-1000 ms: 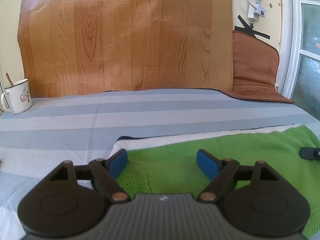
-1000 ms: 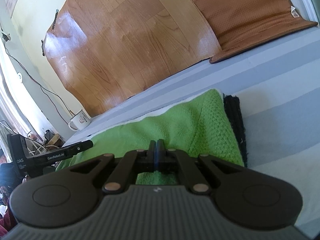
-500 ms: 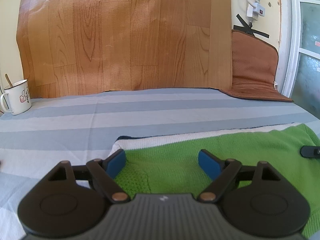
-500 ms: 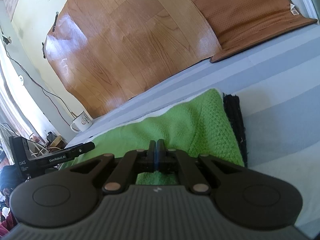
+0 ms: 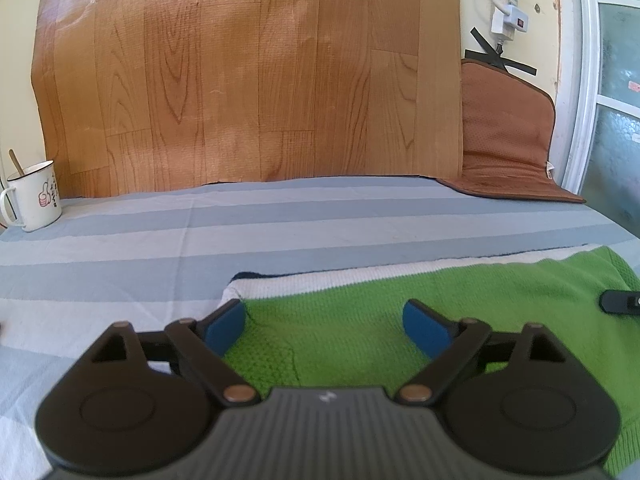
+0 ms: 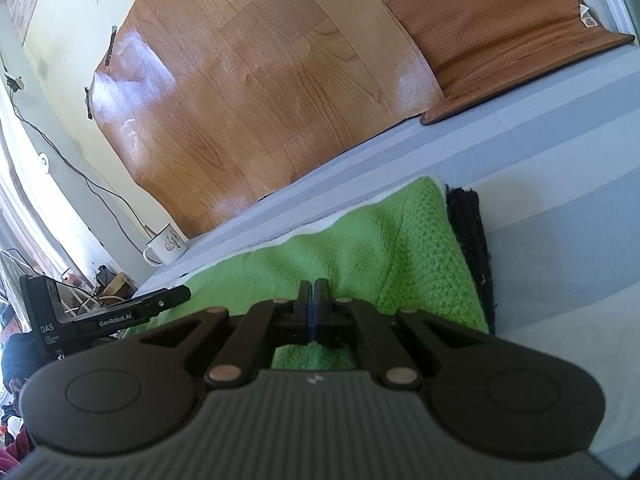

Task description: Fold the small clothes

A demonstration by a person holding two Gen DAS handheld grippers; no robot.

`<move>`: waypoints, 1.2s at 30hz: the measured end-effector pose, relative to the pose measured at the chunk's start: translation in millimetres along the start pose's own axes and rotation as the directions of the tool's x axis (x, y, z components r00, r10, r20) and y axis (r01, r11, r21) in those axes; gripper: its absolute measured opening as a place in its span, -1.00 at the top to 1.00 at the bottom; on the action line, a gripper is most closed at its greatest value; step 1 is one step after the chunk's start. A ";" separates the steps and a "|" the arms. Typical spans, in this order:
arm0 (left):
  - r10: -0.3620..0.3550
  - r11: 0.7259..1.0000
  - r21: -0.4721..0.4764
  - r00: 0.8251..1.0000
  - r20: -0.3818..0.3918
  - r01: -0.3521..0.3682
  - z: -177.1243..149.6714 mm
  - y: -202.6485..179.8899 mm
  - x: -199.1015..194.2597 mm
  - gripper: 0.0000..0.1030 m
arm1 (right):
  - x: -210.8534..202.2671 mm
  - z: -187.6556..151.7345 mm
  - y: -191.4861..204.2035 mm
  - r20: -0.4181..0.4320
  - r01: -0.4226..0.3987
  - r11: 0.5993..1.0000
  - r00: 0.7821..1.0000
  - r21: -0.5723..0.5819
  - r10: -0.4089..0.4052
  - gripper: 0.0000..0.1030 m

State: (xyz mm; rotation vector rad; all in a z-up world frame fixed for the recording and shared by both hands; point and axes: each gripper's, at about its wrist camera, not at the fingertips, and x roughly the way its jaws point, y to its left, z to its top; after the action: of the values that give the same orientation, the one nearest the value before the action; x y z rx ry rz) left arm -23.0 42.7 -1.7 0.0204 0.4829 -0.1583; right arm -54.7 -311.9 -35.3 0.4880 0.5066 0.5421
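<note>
Through the left wrist camera I saw my left hand-held gripper [image 5: 324,320] held low and level over the near left part of the green knitted garment [image 5: 400,320], its blue pads [image 5: 224,327] spread wide with nothing between them. The left pad sat by the garment's left edge, the right pad over the green knit. The garment lay flat on the striped blue-grey sheet [image 5: 280,232], showing a white band [image 5: 360,278] along its far edge and a sliver of dark fabric at the far left corner. This view alone gave me the power strip [image 5: 508,4] on the wall and a window frame at the right; the tip of the other gripper poked in at the right edge. A white mug [image 5: 34,196] stood at the far left, a wood-pattern sheet [image 5: 248,72] and a brown mat [image 5: 508,136] against the wall.

Through the right wrist camera, my right hand-held gripper [image 6: 314,300] was tilted, fingers pressed together on a raised fold of the green garment [image 6: 360,248]. Only here could I see the dark ribbed hem [image 6: 470,240] running along the garment's right side, and the body of the left gripper [image 6: 120,312] marked GenRobot.AI at the left.
</note>
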 end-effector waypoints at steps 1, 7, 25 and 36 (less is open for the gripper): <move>0.000 1.000 0.000 1.000 0.000 0.000 0.1 -0.1 0.0 -0.74 | 0.0 -0.1 0.1 0.000 0.000 1.000 1.000 0.000 0.000 0.98; 0.001 1.000 -0.001 1.000 -0.001 -0.001 0.6 -0.8 -0.3 -0.74 | 0.1 -0.7 0.6 0.001 0.001 1.000 1.000 0.001 -0.001 0.98; -0.029 0.999 -0.023 1.000 0.012 0.029 2.2 8.1 -4.2 -0.74 | -60.2 5.1 19.3 0.140 0.062 0.998 0.988 -0.023 -0.059 -0.11; -0.144 0.987 -0.067 0.989 -0.012 0.143 12.5 -0.2 -18.2 -0.58 | -83.5 -5.9 -13.7 0.011 0.146 0.964 0.988 0.221 -0.152 -0.32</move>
State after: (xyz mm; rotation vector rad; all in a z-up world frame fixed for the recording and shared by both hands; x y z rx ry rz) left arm -33.2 44.4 17.8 -0.0782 0.5066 -0.2838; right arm -115.1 -369.6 -20.9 0.6613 0.5748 0.3356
